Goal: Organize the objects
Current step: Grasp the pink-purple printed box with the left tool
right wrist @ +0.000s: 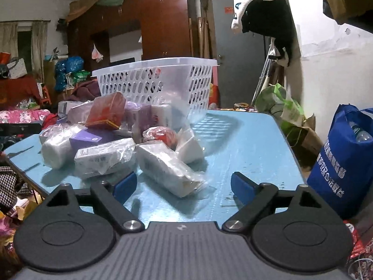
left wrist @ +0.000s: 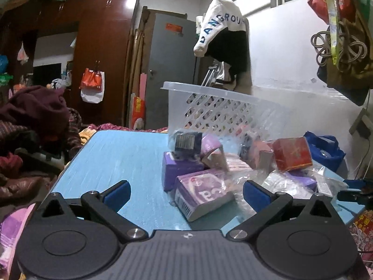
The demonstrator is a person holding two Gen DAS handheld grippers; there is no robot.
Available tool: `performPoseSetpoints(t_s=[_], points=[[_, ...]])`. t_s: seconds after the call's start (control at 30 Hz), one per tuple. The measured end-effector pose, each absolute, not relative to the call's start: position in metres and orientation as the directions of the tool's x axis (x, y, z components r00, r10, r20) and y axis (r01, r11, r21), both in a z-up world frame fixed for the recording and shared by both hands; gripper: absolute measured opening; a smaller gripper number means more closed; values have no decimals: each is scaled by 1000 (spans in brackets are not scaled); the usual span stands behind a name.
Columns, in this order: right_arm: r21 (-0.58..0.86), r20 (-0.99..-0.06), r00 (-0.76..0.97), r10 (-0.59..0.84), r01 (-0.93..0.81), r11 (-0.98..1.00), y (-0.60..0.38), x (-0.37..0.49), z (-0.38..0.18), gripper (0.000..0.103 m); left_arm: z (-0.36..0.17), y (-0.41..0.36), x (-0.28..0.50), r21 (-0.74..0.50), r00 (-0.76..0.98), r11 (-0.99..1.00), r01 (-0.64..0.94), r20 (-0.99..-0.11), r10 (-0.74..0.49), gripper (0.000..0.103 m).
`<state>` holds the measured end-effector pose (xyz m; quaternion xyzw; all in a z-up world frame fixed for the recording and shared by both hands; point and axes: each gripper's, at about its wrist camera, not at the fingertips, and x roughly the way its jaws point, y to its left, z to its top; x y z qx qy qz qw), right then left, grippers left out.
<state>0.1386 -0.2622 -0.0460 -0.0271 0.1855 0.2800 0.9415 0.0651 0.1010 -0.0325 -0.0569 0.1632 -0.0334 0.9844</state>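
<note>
On the blue worktop (left wrist: 121,154), wrapped boxes (right wrist: 105,156) are heaped just before the white basket (right wrist: 153,81), presumably for sorting into it. Left tool (left wrist: 186,192) and right tool (right wrist: 184,186) are held wide and empty, each low before the heap for a first pick.

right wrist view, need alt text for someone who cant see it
Open tongs hover over a blue table, nothing between them. Just ahead lies a pile of plastic-wrapped boxes and packets, nearest a white wrapped packet, with a white perforated basket behind and a blue tote bag at right.
</note>
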Motion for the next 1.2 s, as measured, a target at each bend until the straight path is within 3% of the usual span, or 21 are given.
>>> performPoseSetpoints(t_s=[0.3,0.4,0.63,0.87,1.2], points=[[10,-332,777,534,-564,826,-256,125,-64,70,-45,102,70,-133,935,991,34,-345,-78,103],[13,-319,775,546,-572,820,-257,123,-65,55,-46,103,70,-133,935,991,28,-347,-73,103],[24,-311,796,519,-539,842,-266,121,-63,51,-48,95,75,-114,936,993,24,-347,-63,103],[46,-305,801,515,-527,848,-273,121,-59,51,-43,72,84,-11,927,1000,-26,-375,20,103],[54,-295,803,517,-527,848,-272,117,-56,51,-42,65,102,-10,896,999,-45,-442,36,98]])
